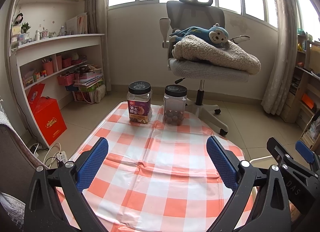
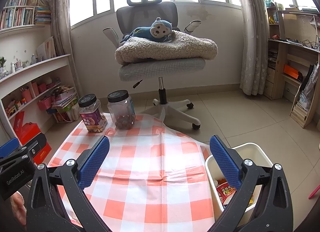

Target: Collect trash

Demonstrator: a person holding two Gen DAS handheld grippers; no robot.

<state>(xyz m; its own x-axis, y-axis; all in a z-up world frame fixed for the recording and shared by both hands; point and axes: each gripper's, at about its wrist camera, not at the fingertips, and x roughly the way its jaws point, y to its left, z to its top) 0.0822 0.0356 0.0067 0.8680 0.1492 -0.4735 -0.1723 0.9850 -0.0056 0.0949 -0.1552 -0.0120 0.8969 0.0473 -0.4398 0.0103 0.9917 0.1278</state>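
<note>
My left gripper (image 1: pixel 157 146) is open and empty above the orange-and-white checked tablecloth (image 1: pixel 160 172). My right gripper (image 2: pixel 159 144) is open and empty above the same cloth (image 2: pixel 150 172), its right finger over a white bin (image 2: pixel 256 152) beside the table. The bin holds snack wrappers (image 2: pixel 225 191), one red. The bin's rim also shows in the left wrist view (image 1: pixel 258 160). The right gripper shows at the right edge of the left wrist view (image 1: pixel 290 152). The left gripper shows at the left edge of the right wrist view (image 2: pixel 18 152). No loose trash shows on the cloth.
Two clear jars with black lids stand at the table's far edge: a purple-labelled nut jar (image 1: pixel 139 104) (image 2: pixel 92 113) and a jar of brown balls (image 1: pixel 174 105) (image 2: pixel 121 110). An office chair (image 1: pixel 200 52) with blanket and plush monkey stands behind. Shelves (image 1: pixel 50 56) stand left, a red box (image 1: pixel 48 120) below.
</note>
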